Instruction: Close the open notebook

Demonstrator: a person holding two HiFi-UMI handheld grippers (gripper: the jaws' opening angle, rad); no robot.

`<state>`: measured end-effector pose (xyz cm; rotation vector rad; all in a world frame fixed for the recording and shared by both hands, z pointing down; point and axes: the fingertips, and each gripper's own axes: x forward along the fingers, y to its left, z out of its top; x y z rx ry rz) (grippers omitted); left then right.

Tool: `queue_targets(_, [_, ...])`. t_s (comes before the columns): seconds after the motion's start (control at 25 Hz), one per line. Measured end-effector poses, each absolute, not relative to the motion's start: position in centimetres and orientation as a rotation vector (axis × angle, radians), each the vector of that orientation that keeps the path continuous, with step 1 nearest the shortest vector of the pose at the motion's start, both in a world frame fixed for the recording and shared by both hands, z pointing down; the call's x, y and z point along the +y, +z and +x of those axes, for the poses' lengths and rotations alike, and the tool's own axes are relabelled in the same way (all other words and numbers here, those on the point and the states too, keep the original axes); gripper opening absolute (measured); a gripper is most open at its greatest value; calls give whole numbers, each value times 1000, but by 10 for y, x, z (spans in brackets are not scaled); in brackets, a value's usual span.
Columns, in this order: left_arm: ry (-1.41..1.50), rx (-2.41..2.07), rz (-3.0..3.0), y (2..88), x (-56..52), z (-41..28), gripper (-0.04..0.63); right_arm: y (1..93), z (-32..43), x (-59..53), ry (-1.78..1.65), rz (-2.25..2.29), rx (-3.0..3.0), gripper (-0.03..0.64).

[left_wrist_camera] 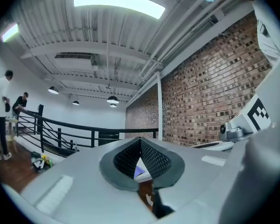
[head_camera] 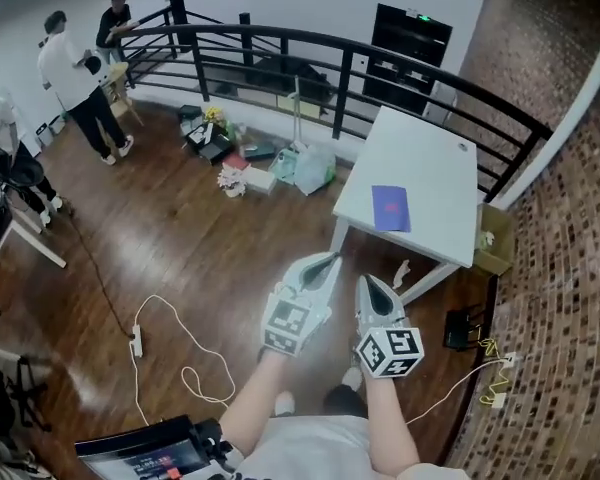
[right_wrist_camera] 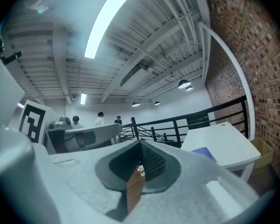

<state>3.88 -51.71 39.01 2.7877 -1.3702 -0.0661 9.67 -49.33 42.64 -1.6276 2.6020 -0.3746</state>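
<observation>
A blue-purple notebook [head_camera: 390, 208] lies flat and closed on the white table [head_camera: 420, 158], near its front edge. Both grippers hang side by side in the air in front of the table, well short of it and touching nothing. My left gripper [head_camera: 330, 259] has its jaws together with nothing between them, and the notebook [left_wrist_camera: 139, 172] shows as a sliver past its tips [left_wrist_camera: 141, 141]. My right gripper [head_camera: 366, 281] is shut and empty too. In the right gripper view [right_wrist_camera: 140, 144] the notebook [right_wrist_camera: 204, 154] and table [right_wrist_camera: 226, 139] lie off to the right.
A black curved railing [head_camera: 280, 48] runs behind the table, with bags and flowers [head_camera: 270, 168] on the floor below it. A brick wall [head_camera: 570, 268] stands at the right. A cardboard box [head_camera: 495, 240] sits beside the table. A white cable [head_camera: 180, 348] snakes over the wooden floor. People [head_camera: 75, 78] stand far left.
</observation>
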Motion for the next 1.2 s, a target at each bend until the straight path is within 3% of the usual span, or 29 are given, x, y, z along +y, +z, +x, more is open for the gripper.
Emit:
queue_targets(0.32, [-165,-1495,2803,343,-479,58,18,360,120,-456,-102,-1590,2635,-11])
queue_targets(1.2, [-173,-1593,2790,317,-499,167,18,340,278,-474,-81,-1749,2536,-11])
